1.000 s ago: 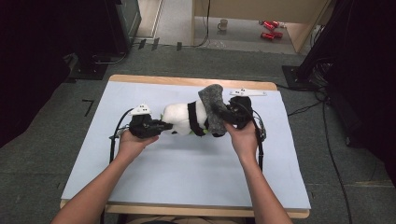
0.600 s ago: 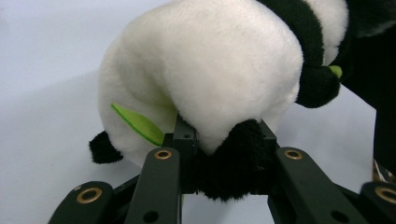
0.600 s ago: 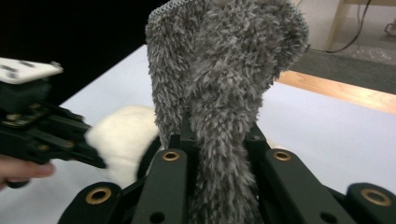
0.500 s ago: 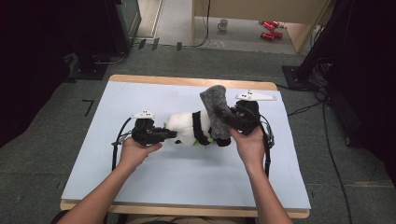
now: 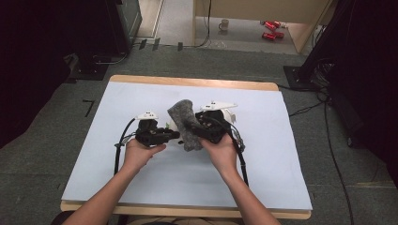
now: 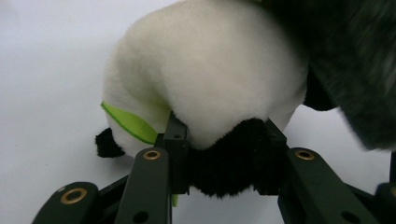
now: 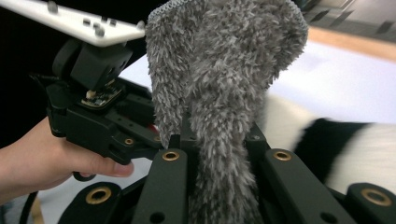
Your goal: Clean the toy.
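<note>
A black-and-white plush panda (image 6: pixel 210 79) lies on the white table (image 5: pixel 281 154); a grey fuzzy cloth (image 5: pixel 185 123) hides most of it in the high view, where a white bit of the panda (image 5: pixel 172 125) shows. My left gripper (image 6: pixel 224 158) has a black plush limb between its pads, which touch the fur; its jaws have just been opening. My right gripper (image 7: pixel 219 140) is shut on the grey cloth (image 7: pixel 224 70), which stands up from its jaws. In the high view the left gripper (image 5: pixel 174 135) and right gripper (image 5: pixel 197 129) sit close together at mid-table.
In the right gripper view, the left gripper's body (image 7: pixel 98 116) and the hand holding it (image 7: pixel 37 163) are just left of the cloth. Cables trail from both grippers toward the table's near edge. Beyond the far edge the floor holds a cup (image 5: pixel 225 23) and red items (image 5: pixel 270 29).
The right hand has moved left and a little nearer with the grey cloth, which now covers most of the panda. The left hand has stayed about where it was.
</note>
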